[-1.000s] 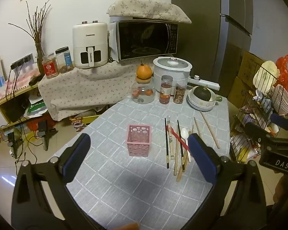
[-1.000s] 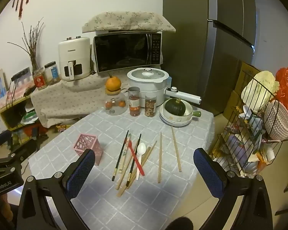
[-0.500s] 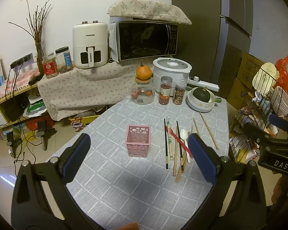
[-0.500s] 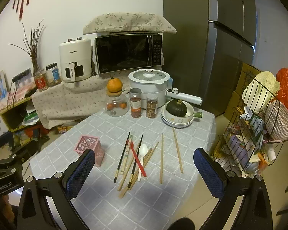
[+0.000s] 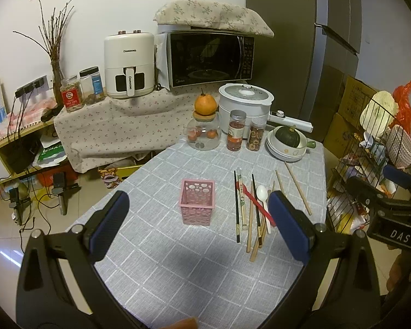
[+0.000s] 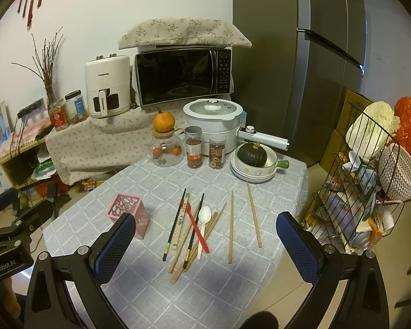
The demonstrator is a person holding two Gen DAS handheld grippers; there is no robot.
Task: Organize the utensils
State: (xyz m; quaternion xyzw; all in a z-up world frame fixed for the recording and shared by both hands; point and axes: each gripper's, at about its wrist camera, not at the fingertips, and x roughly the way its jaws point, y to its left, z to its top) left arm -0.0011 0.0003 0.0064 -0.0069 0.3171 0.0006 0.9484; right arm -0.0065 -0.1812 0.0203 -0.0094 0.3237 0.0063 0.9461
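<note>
While both grippers hang above the near edge, the bench with its grey checked cloth (image 6: pixel 233 288) fills the middle of each view. At twelve o'clock on it stand a white electric cooker (image 6: pixel 212 124), a stack of white dishes holding a dark green squash (image 6: pixel 253 164), and a round glass jar topped by an orange (image 6: pixel 165 148).

Left gripper (image 5: pixel 198 229): its blue-padded fingers (image 5: pixel 109 223) are spread wide and hold nothing. Right gripper (image 6: pixel 205 249): its fingers (image 6: pixel 297 249) are likewise spread wide and empty.

Standing upright at the bench's centre in the left view, at nine o'clock from the utensils, is the pink perforated square plastic holder (image 5: pixel 197 201), apart from them. Loose wooden and black chopsticks (image 6: pixel 200 235) lie fanned at three o'clock of it, crossed by a red flat utensil (image 6: pixel 196 229) and a white plastic spoon (image 6: pixel 204 223). Two single wooden chopsticks (image 6: pixel 253 215) lie further towards three o'clock.
</note>
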